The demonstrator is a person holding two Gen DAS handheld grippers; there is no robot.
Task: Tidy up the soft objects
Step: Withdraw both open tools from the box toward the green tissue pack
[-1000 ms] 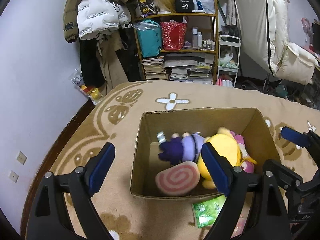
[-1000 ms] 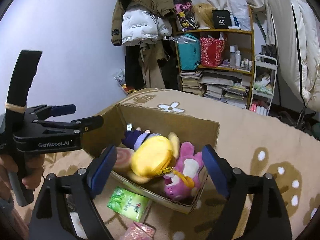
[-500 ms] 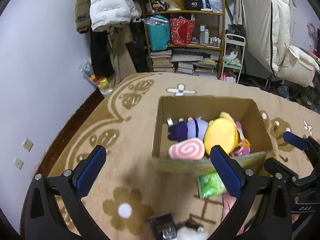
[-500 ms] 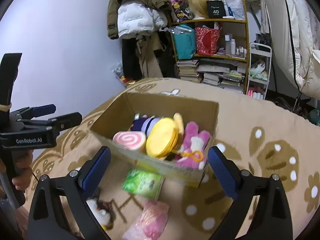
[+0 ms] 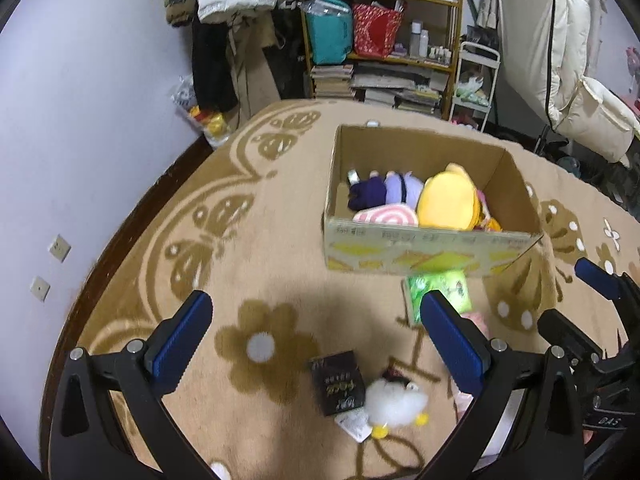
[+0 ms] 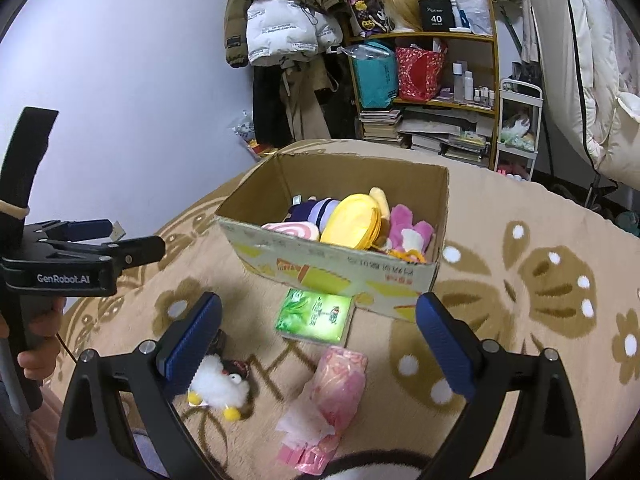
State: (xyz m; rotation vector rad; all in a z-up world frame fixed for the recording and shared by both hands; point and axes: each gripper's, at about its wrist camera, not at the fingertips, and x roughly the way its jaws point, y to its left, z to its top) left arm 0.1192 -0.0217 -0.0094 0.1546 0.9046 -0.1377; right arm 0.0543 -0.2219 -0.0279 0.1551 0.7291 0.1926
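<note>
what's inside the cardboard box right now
The cardboard box holds a pink swirl plush, a purple plush doll, a yellow plush and a pink plush. Anything beneath them is covered.

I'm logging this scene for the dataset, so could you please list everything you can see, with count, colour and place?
cardboard box: one, brown, open, on the rug
plush toys in the box: at least four, pink swirl, purple, yellow, pink
white plush: one, white with yellow feet, on the rug near the box
green packet: one, against the box front
pink packet: one, on the rug below the green packet
dark booklet: one, black, beside the white plush
rug: one, beige with brown flowers
shelf: one, wooden, by the far wall
coats: several, hanging left of the shelf
left gripper: open, empty
right gripper: open, empty
</note>
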